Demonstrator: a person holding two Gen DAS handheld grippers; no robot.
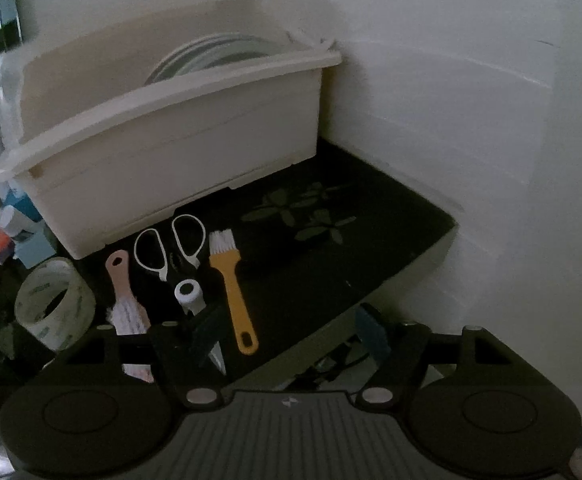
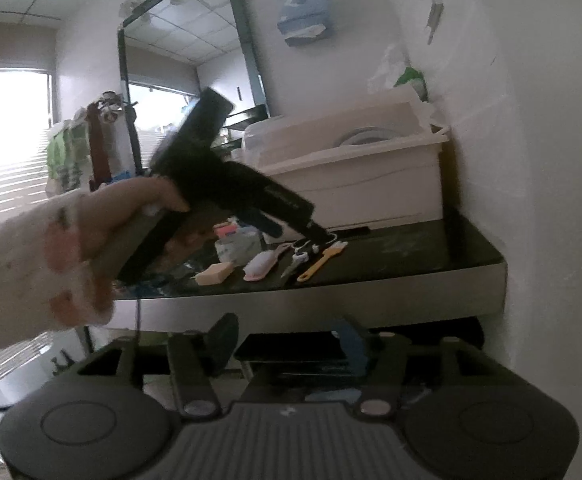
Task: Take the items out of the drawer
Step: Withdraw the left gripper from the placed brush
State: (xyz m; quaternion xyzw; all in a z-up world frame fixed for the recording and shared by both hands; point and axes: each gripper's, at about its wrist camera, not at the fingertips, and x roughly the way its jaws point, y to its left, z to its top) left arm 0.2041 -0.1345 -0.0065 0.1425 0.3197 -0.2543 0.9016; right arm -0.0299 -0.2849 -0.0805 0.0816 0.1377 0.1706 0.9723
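Hovering above the near edge of the dark bench (image 1: 391, 216), the left tongs (image 1: 287, 332) are standing open with nothing between the fingers. The right tongs (image 2: 287, 344) are hanging lower, below the bench's front edge, also spread apart and empty.

Lying in a row on the bench, just in front of the white drawer unit (image 1: 171, 152), are a pink brush (image 1: 125, 296), white-handled scissors (image 1: 171, 246), a white-capped tool (image 1: 193, 300) and a yellow pastry brush (image 1: 233, 288). A tape roll (image 1: 53, 304) is sitting toward the left edge. The drawer front is looking shut, or nearly so.

Judging from this, the items could be ones already lifted out, or simply resting there; the scene is fitting either a late stage or a pause between picks, so no single next move is settling itself.

The yellow brush's long axis is running from the drawer unit toward the bench's near edge, bristles pointing at the unit, hanging loop toward the front. The pink brush is lying roughly parallel.
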